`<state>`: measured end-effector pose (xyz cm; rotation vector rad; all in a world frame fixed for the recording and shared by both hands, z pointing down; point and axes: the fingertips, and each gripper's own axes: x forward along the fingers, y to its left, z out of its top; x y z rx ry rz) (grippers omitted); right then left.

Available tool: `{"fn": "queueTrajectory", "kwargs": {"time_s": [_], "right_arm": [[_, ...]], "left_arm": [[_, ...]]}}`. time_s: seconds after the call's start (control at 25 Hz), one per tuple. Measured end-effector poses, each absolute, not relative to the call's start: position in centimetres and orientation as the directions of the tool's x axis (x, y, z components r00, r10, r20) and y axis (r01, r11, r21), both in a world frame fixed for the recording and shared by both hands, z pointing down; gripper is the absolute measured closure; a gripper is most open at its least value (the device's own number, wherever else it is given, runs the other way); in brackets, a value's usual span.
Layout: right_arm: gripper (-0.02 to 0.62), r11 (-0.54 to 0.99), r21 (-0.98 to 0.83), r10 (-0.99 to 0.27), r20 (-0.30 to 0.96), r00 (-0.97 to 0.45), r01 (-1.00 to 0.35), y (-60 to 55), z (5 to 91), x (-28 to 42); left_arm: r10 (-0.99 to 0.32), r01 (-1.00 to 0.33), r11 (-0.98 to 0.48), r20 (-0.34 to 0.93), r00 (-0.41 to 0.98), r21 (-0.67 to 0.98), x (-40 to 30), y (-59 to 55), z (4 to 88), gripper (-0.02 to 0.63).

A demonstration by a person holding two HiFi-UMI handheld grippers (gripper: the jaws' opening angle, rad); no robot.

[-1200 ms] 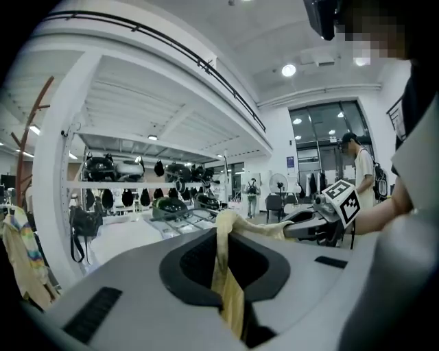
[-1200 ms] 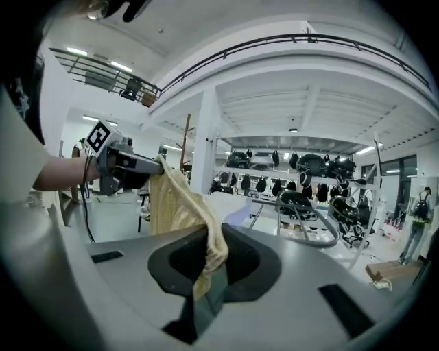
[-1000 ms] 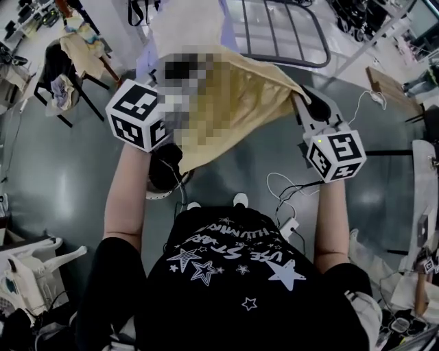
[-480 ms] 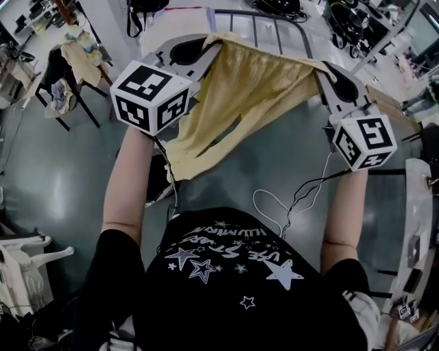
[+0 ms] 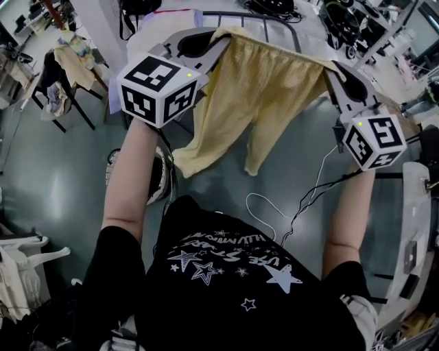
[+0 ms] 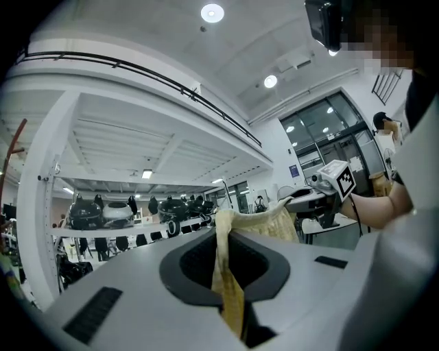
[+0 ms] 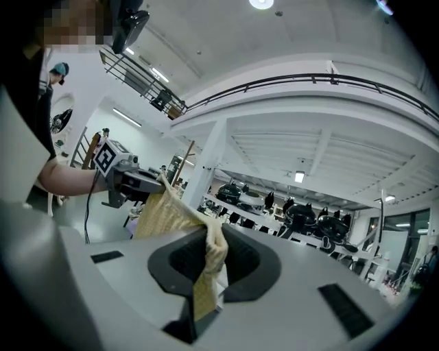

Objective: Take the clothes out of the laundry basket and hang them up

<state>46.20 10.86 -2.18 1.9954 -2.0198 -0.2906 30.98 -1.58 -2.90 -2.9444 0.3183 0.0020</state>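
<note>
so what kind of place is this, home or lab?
Probably a lab or workshop hall, not a home: bare grey floor with loose cables, a shelf of dark helmet-like gear, and a railed mezzanine overhead.

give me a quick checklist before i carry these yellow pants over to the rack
1. left gripper shut on the yellow pants at the waistband: ok
2. right gripper shut on the waistband's other end: ok
3. waistband spread between the grippers, not bunched: ok
4. both legs hang free, untangled: ok
5. free bar on the metal rack: cannot tell, the pants hide most of it
</note>
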Motion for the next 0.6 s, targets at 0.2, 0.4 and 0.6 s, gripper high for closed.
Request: {"fn": "queueTrajectory", "kwargs": {"time_s": [0.2,0.4,0.6], "right_arm": [[0.548,-0.014,0.305,-0.997,0.067,0.037,-0.952,8.5,0.2,48.5],[0.548,-0.095,0.313,-0.990,0.073,0.123,-0.945,4.4,0.9,51.6],[0.548,-0.209,0.327,-0.972,0.032,0.232,-0.921,-0.9,-0.9,56.1]], "left_arm": [[-0.190,-0.180,-0.968,0.041,0.981,-0.172,32.7,-4.4,0.1,0.571],[-0.132,-0.123,-0.982,0.056,0.990,-0.142,35.8,-8.5,2.1,0.571],[-0.070,-0.068,-0.986,0.008,0.998,-0.150,39.6,-13.8,0.4,0.571]]}}
